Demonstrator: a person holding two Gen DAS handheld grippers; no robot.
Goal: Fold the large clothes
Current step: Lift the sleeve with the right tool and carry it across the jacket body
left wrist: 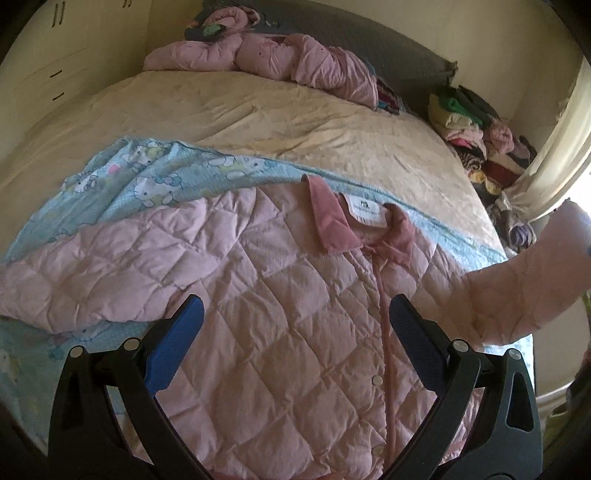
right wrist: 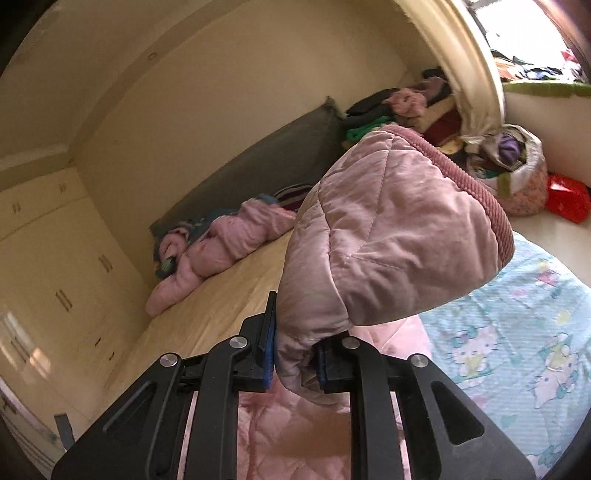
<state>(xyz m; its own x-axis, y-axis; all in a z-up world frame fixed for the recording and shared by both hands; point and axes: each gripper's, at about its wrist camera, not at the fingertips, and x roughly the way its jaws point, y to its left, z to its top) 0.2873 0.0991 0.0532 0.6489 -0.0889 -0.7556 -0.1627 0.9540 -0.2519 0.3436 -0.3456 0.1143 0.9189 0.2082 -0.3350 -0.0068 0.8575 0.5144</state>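
- My right gripper (right wrist: 295,354) pinches the pink quilted jacket's sleeve (right wrist: 388,236), lifted off the bed (left wrist: 258,110).
- My left gripper (left wrist: 295,321) hangs wide open, empty, above the jacket (left wrist: 280,295) on the blue cartoon sheet (left wrist: 147,177).

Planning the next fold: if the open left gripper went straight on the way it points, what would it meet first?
Most likely the quilted pink jacket lying front-up on the bed; the left gripper points down at its snap-button front, though depth is unclear.

At my ten o'clock stand cream wardrobes (left wrist: 55,70); a grey headboard (left wrist: 388,40) backs the bed (left wrist: 258,110) at twelve; daylight floods the window (right wrist: 517,33) at two.
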